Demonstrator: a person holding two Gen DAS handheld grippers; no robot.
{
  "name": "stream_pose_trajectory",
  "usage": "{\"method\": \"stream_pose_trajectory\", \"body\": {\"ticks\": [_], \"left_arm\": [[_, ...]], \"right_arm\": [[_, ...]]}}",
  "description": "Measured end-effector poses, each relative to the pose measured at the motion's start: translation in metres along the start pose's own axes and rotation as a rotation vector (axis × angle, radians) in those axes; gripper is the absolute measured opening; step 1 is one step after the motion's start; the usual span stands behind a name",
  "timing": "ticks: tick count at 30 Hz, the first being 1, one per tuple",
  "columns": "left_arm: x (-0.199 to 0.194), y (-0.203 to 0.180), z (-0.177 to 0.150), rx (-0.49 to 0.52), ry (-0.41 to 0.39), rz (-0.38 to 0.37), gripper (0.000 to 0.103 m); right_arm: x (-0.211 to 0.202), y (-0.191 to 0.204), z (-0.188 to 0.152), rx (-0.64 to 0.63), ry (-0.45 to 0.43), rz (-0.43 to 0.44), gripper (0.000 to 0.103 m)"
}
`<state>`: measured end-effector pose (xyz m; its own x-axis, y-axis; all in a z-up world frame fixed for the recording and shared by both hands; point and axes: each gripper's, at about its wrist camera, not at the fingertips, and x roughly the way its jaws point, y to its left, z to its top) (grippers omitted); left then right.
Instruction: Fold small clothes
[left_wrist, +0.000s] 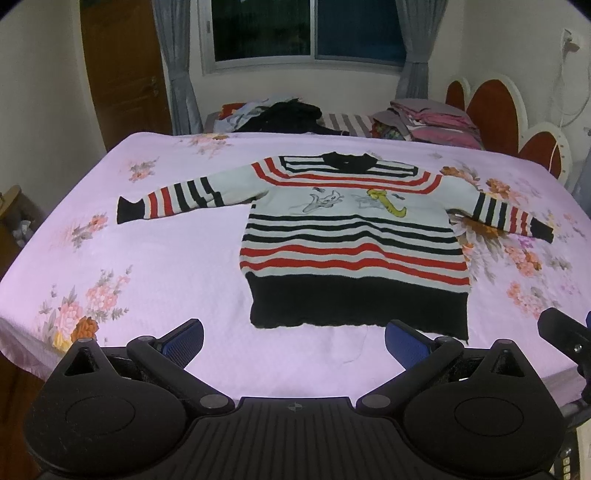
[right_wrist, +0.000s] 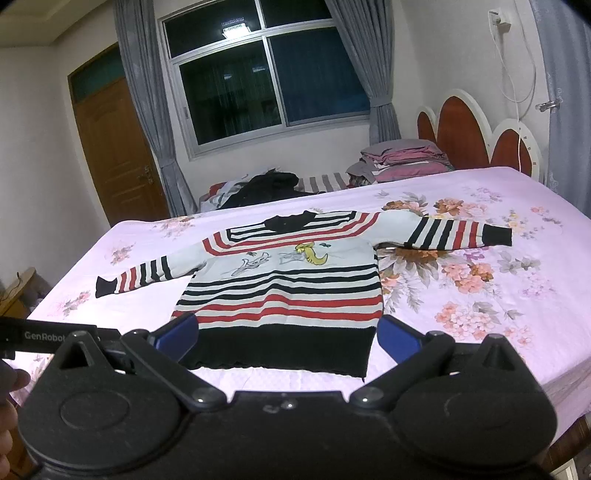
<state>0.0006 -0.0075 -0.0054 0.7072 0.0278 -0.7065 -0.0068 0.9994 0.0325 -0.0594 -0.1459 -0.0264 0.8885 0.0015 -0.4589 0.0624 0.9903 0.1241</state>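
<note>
Striped sweater (left_wrist: 354, 240) lies flat, sleeves spread, on the floral bedsheet (left_wrist: 147, 266) ahead of both grippers; left gripper (left_wrist: 294, 341) and right gripper (right_wrist: 288, 338) hover above its hem, fingers apart, holding nothing

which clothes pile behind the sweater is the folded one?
The pink-and-grey pile by the red headboard: flat stacked layers. The dark pile toward the door is a loose heap. The striped sweater lies spread flat, unfolded.

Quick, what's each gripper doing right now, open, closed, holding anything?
Left gripper: open, holding nothing, short of the striped knit sweater.
Right gripper: open, holding nothing, jaws either side of the sweater's black hem.
</note>
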Motion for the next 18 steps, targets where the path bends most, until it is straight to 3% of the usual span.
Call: {"method": "stream_pose_trajectory", "body": {"ticks": [18], "left_arm": [[0.0011, 0.0026, 0.003, -0.017, 0.01, 0.007, 0.103]], "right_arm": [[0.0038, 0.001, -0.0019, 0.002, 0.003, 0.004, 0.103]]}}
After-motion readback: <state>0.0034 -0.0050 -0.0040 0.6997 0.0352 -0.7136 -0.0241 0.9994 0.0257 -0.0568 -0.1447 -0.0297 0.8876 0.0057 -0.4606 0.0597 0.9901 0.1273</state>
